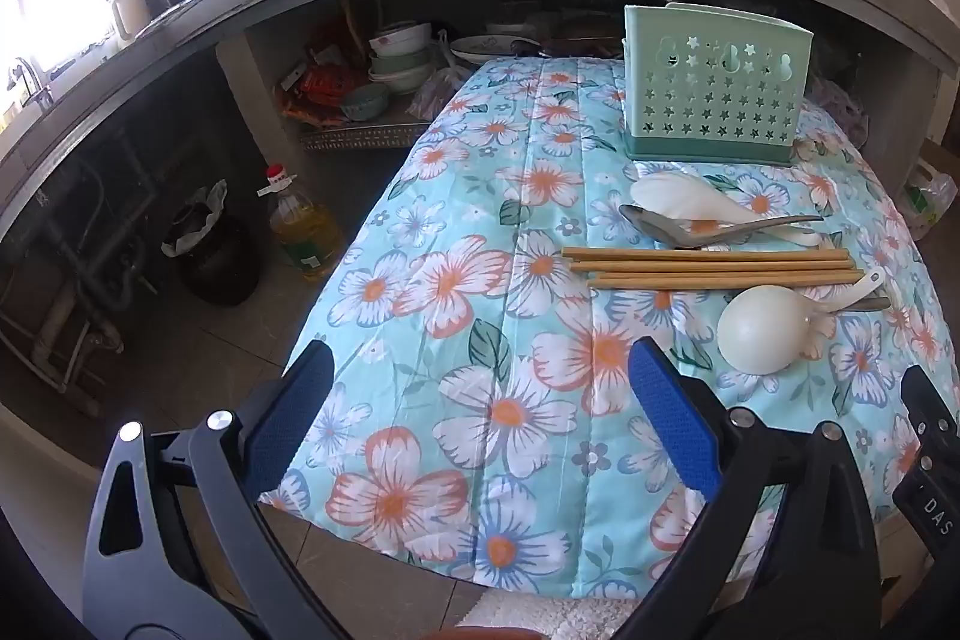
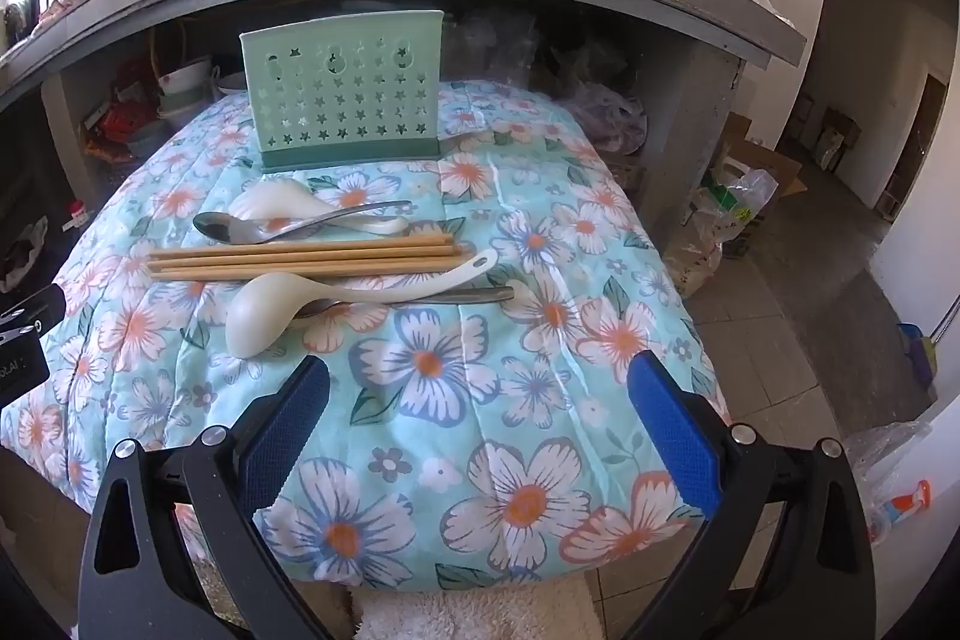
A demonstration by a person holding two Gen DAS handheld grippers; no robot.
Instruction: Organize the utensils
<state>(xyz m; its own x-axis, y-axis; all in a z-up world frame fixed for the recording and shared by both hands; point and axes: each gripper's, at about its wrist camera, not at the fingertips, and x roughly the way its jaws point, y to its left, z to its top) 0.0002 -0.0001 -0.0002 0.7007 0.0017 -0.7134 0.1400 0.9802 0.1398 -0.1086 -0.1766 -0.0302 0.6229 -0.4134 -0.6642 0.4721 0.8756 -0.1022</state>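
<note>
On a floral-covered tabletop (image 2: 528, 400), a mint-green utensil holder (image 2: 342, 91) stands upright at the far edge, apparently still to be filled. Just before it lie wooden chopsticks (image 2: 300, 259), a white ladle (image 2: 258, 313) resting over a metal spoon (image 2: 420, 297), and a second metal spoon (image 2: 270, 226) across a white rice paddle (image 2: 282, 202). The left gripper (image 1: 480, 424) and right gripper (image 2: 480, 424) hover wide open, empty, well short of the pile. Sorting looks unstarted; the next move calls for reaching forward. Overlapping pieces complicate any pick.

Left gripper (image 1: 480, 376) and right gripper (image 2: 480, 388): jaws fully spread, empty, angled downward toward 12 o'clock.
</note>
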